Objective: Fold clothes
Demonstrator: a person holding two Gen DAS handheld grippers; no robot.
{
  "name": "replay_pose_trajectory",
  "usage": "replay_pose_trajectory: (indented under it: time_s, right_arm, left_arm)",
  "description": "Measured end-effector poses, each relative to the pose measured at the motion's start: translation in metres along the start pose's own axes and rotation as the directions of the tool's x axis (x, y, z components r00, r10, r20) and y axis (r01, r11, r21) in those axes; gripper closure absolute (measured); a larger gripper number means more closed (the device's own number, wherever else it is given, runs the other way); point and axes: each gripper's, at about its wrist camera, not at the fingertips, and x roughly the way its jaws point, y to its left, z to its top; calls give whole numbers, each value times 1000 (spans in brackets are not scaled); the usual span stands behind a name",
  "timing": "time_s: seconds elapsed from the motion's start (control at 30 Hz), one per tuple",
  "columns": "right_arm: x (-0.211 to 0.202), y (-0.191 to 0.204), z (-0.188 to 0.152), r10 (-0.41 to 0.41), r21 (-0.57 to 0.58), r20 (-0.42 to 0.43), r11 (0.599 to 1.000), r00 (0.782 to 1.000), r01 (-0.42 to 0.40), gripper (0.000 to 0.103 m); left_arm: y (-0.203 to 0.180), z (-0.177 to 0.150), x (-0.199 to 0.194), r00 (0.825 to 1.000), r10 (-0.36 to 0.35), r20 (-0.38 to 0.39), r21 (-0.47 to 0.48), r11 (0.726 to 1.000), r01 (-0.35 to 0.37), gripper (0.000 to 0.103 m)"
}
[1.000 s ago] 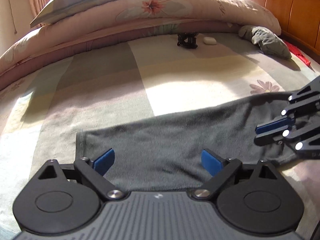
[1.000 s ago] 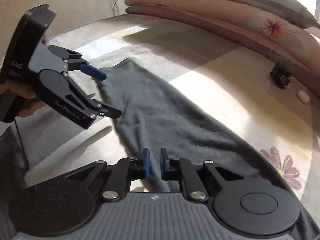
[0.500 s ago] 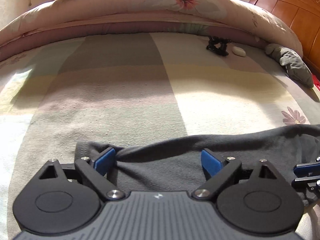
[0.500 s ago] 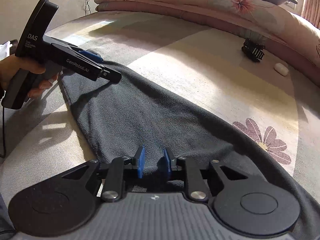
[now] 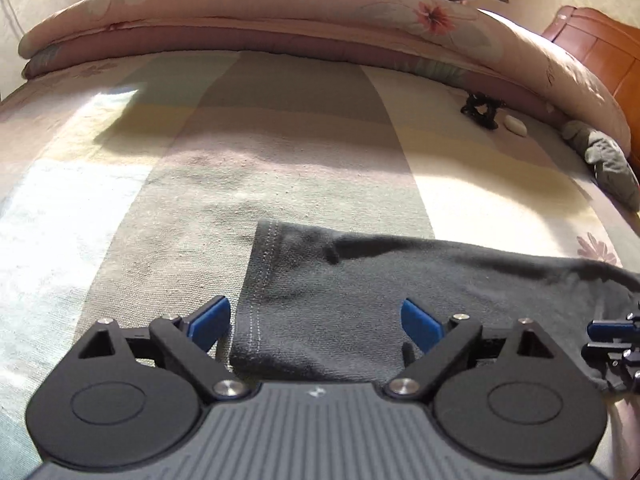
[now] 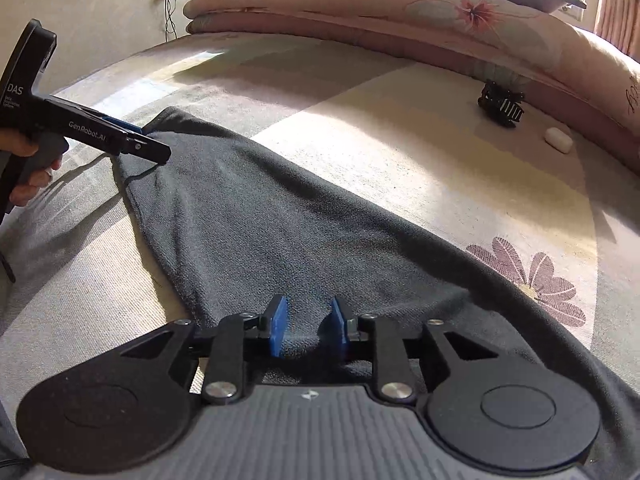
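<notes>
Across the striped bedspread [image 5: 208,184] lies a dark grey garment [image 5: 360,280], stretched long and flat, stitched hem end toward the left gripper [image 5: 316,320]. Left jaws spread wide — blue pads [image 5: 210,318] far apart, the left pad just outside the hem edge, the right pad over the cloth, nothing pinched between them. From the right wrist view, left gripper [image 6: 132,140] seen side-on, held by a hand [image 6: 28,168] at the frame's left edge, fingertips low over the garment's far corner; whether they touch the fabric cannot be told. Right gripper [image 6: 306,326] set at the garment's [image 6: 260,220] near edge, jaws partly apart with a narrow gap, grey cloth lying between the blue pads [image 6: 278,324] but not squeezed by them — released, not clenched. Right gripper's tips [image 5: 612,334] also visible at the lower right of the left wrist view, against the garment's other end. Further up the bed, a black hair clip [image 6: 502,104] and a small white case [image 6: 558,140] close together, well apart from the garment, near the folded floral quilt [image 6: 400,16]. Beside the wooden headboard [image 5: 600,48], a crumpled grey-green cloth [image 5: 608,164].
</notes>
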Motion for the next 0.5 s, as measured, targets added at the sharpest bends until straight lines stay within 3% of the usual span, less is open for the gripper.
replay_pose_trajectory:
  time_s: [0.13,0.23,0.4,0.5]
  right_arm:
    - [1,0,0,-3,13,5,1000,1000,3,72]
    - [1,1,0,-8,12,2,1000,1000,7,72]
    - [-12,3,2,-12,20,3,1000,1000,12,64]
    - [-33,1,1,-30,5,19,1000,999,30,56]
  left_arm:
    - [1,1,-6,996,-70,59,-28,997,71,11]
    - [-6,-3,8,996,-88,4,-45,995,88,11]
    - [-32,-9,-3,999,33,9,81,996,-33,11]
    - [-42,-14,-24,999,46,28,153,987,-50,11]
